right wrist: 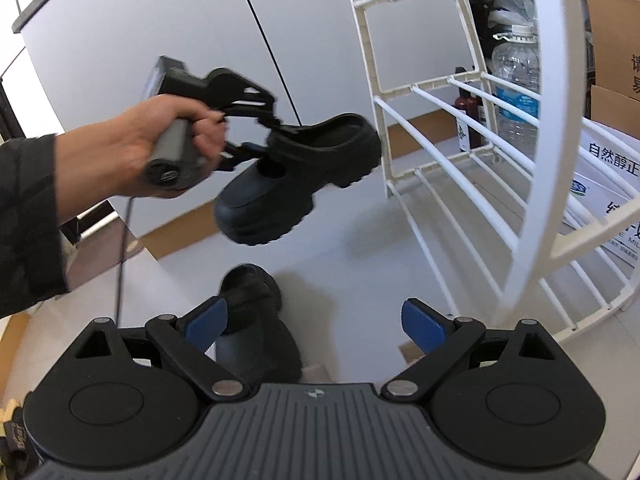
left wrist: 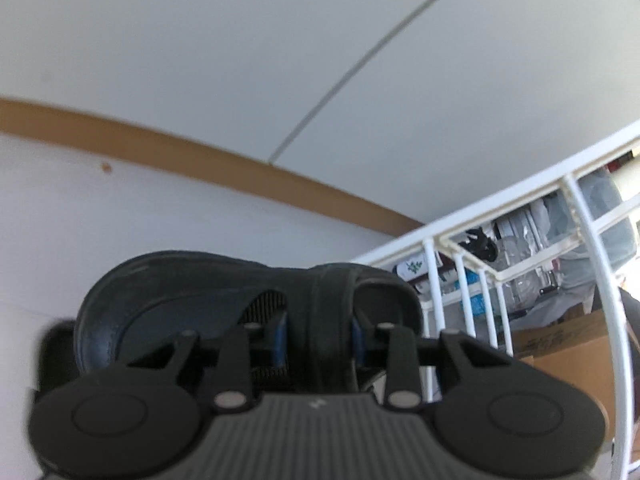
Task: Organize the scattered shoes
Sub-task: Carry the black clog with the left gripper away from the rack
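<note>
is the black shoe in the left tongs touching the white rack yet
Apart. The right wrist view shows the black shoe held up in the left tongs, with bare wall and floor visible between its heel and the white rack.

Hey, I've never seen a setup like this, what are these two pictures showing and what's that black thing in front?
A person holds a handheld grasping tool in each hand; each carries a camera looking along its fingers. The left wrist view shows the left tool clamped on a black shoe by its strap. The right wrist view shows that same shoe lifted off the floor, with the person's hand on the handle. The right tool is open and empty, above a second black shoe on the floor. A white wire rack stands at the right.
</note>
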`<state>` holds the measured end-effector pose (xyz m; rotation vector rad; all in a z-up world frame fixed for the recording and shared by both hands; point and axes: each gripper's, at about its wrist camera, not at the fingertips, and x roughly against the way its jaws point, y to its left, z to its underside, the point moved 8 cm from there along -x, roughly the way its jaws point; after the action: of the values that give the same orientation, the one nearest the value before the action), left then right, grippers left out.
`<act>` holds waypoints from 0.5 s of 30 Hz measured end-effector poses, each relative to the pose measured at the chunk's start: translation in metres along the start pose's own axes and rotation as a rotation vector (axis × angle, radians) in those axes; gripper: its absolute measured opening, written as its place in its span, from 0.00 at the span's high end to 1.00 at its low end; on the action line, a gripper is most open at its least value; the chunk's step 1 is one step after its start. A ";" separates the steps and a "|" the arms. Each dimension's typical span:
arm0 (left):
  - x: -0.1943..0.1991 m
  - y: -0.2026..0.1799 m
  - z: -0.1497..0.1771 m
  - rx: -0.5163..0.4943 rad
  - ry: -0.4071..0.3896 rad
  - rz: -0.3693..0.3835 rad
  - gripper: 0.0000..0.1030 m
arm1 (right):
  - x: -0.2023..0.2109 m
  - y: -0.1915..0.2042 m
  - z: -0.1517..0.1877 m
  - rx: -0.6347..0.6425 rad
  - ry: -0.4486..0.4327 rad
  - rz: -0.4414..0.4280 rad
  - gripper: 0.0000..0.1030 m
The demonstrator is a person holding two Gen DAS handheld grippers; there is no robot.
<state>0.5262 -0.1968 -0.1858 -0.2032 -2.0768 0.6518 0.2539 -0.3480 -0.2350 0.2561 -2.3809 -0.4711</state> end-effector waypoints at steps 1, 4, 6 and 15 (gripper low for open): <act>0.010 0.003 -0.004 -0.010 -0.005 -0.006 0.68 | 0.000 0.003 -0.001 -0.002 -0.003 -0.004 0.06; 0.043 0.026 -0.014 -0.016 -0.021 -0.035 0.68 | 0.001 0.011 -0.002 -0.010 -0.010 -0.014 0.06; 0.065 0.041 -0.020 -0.020 -0.031 -0.054 0.68 | 0.002 0.016 -0.001 -0.012 -0.011 -0.019 0.06; 0.139 0.109 -0.036 -0.024 -0.065 -0.134 0.68 | -0.001 0.033 0.008 -0.012 0.006 -0.036 0.06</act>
<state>0.4663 -0.0375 -0.1252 -0.0569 -2.1405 0.5588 0.2475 -0.3152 -0.2274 0.2954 -2.3705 -0.5009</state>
